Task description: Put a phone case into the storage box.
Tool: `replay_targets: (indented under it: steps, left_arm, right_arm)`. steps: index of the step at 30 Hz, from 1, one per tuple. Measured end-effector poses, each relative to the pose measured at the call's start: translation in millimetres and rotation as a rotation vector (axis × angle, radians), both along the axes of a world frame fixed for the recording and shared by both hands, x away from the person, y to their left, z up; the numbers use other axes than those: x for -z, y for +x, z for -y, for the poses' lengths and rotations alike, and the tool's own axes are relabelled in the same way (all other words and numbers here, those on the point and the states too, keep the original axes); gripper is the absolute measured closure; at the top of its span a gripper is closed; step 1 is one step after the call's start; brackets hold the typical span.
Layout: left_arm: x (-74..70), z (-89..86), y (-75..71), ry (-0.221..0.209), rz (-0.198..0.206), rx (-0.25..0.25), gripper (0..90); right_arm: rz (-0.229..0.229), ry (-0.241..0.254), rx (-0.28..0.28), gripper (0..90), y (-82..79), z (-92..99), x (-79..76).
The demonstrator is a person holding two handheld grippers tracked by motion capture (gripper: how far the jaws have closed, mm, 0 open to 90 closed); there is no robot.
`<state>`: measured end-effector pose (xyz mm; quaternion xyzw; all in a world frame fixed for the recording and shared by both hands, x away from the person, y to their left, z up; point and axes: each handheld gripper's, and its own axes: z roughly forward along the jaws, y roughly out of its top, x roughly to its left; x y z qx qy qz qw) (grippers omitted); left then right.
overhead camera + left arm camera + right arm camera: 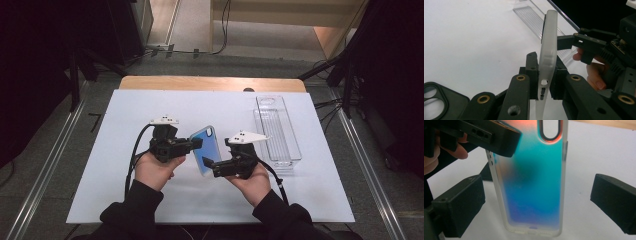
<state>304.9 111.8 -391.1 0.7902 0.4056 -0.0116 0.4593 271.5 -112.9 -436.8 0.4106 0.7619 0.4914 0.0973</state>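
While the left gripper (196, 143) pinches the blue phone case (206, 150) edge-on above the white mat (115, 165), the right gripper (207, 164) straddles it, jaws apart; a clear plastic tray (278, 131) lies near beside, a black phone case (439, 100) below.

Clear plastic ribbed tray (278, 131) hogs far right of white table sheet (115, 150); black phone case (439, 100) near left gripper; left half wide open.
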Motion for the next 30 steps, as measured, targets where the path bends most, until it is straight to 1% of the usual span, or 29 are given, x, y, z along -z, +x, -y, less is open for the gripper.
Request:
replay_targets:
  steps: [4, 5, 10, 12, 14, 15, 19, 22, 23, 24, 28, 30]
  left_arm:
    - [0.9, 4.9, -2.5, 0.001, 0.005, 0.009, 81.3]
    - [0.7, 5.7, -2.9, 0.001, 0.005, 0.013, 81.3]
    - [1.8, 12.0, -6.1, 0.001, 0.013, 0.026, 81.2]
    - [2.8, 14.7, -7.3, 0.006, 0.008, 0.036, 81.2]
    - [4.1, 17.7, -8.2, 0.009, 0.003, 0.043, 81.2]
    - [4.3, 18.4, -8.5, 0.018, 0.002, 0.052, 81.2]
    - [4.9, 21.7, -10.9, 0.019, 0.006, 0.057, 81.2]
    - [4.9, 23.3, -12.3, 0.016, 0.008, 0.059, 81.1]
    - [4.8, 23.8, -12.8, 0.018, 0.011, 0.058, 81.1]
    - [4.7, 23.9, -12.9, 0.018, 0.013, 0.058, 81.0]
    - [4.7, 23.6, -12.8, 0.019, 0.01, 0.061, 80.8]
    - [4.2, 23.2, -12.7, 0.01, 0.014, 0.074, 79.5]
  right_arm:
    - [0.007, -0.008, 0.0, 0.0, -0.2, -2.8, 0.6]
    - [0.006, -0.017, 0.002, 0.0, -0.1, -3.2, 0.7]
    - [0.012, -0.019, 0.016, 0.0, 0.2, -6.3, 1.0]
    - [0.017, -0.026, 0.014, 0.0, 0.0, -8.0, 1.0]
    - [0.014, -0.034, 0.015, 0.0, -0.2, -10.3, 1.8]
    - [0.013, -0.036, 0.017, 0.0, 0.0, -11.3, 2.6]
    - [0.007, -0.05, 0.021, 0.0, 0.4, -13.2, 3.9]
    - [0.01, -0.051, 0.026, 7.1, 0.4, -12.6, 3.8]
    - [0.009, -0.053, 0.03, 11.6, 0.4, -12.4, 3.8]
    - [0.008, -0.043, 0.014, 15.2, 0.3, -11.4, 3.7]
    - [0.002, -0.042, -0.001, 16.2, 0.7, -10.9, 3.8]
    - [-0.001, -0.042, -0.001, 16.5, 0.8, -10.6, 3.5]
